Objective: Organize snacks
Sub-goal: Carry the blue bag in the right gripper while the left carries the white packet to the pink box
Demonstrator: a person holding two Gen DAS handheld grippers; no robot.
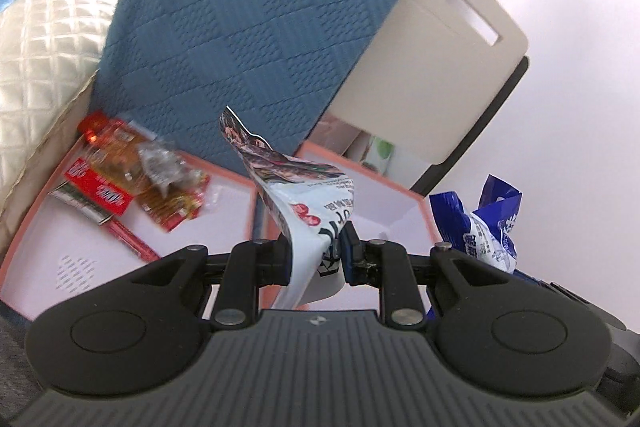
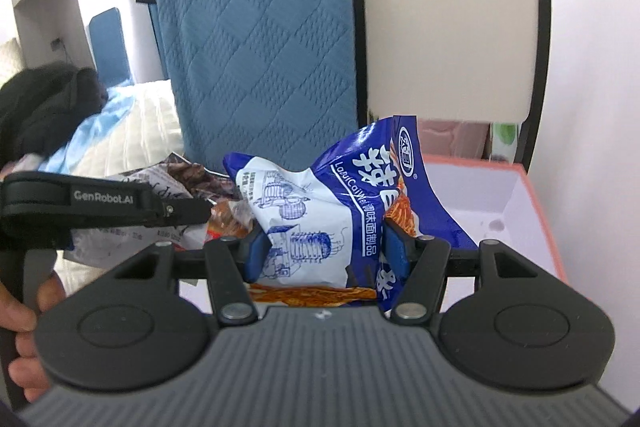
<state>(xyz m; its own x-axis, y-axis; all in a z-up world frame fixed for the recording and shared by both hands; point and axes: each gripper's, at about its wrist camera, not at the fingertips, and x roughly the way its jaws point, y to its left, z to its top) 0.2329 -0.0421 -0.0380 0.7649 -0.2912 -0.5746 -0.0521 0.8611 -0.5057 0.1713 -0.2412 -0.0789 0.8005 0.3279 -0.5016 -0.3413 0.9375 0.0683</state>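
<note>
Your left gripper (image 1: 316, 259) clamps the white crinkled snack packet (image 1: 296, 195); right gripper (image 2: 326, 251) clamps the blue noodle-snack bag (image 2: 340, 203), pink-rimmed white box (image 2: 536, 195) just ahead-right.

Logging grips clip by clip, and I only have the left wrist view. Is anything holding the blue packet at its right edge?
Observer: Yes. The right wrist view shows the right gripper shut on the blue packet, jaws pressed into both sides.
Operator: Is it near a box?
Observer: It hangs in front of the pink-rimmed box, whose white inside shows behind it on the right.
Operator: Any person visible?
Observer: A hand at the left edge grips the handle of the left gripper.
</note>
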